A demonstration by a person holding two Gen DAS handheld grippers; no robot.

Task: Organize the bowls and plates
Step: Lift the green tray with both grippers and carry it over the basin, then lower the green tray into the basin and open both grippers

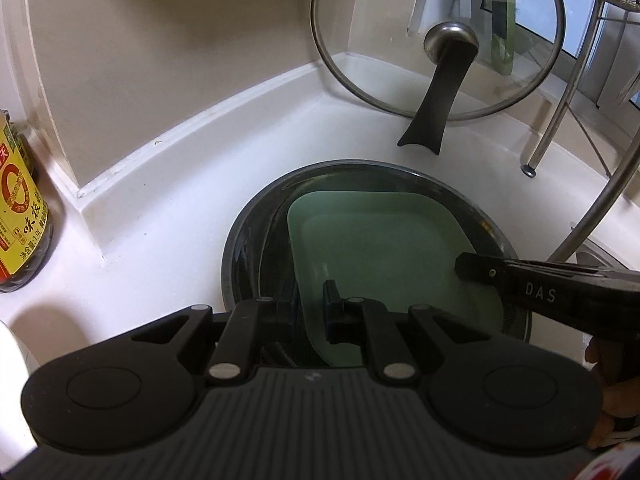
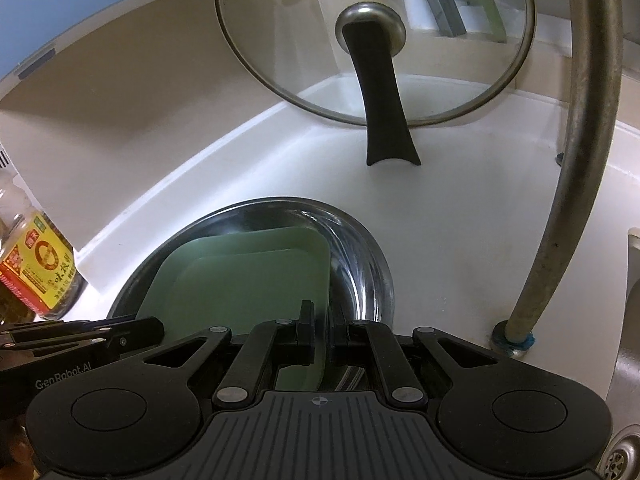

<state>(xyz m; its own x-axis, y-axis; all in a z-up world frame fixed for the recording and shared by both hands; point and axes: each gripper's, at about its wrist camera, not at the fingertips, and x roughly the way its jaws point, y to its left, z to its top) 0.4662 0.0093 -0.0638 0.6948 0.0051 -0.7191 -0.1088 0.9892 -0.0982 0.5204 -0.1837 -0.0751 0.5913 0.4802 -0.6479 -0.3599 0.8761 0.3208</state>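
Note:
A square pale green plate (image 1: 380, 248) lies inside a round steel bowl (image 1: 256, 232) on the white counter. My left gripper (image 1: 314, 312) is shut on the green plate's left rim. My right gripper (image 2: 320, 328) is shut on the plate's right rim (image 2: 324, 280); it shows in the left wrist view (image 1: 520, 280) coming in from the right. In the right wrist view the green plate (image 2: 240, 288) sits in the steel bowl (image 2: 360, 248), and the left gripper (image 2: 100, 336) enters at the lower left.
A glass pot lid (image 1: 440, 40) with a black handle leans upright against the back wall corner, also in the right wrist view (image 2: 376, 48). A sauce bottle (image 1: 20, 208) stands at the left. A metal rack leg (image 1: 560, 104) and a curved pipe (image 2: 568, 160) stand at the right.

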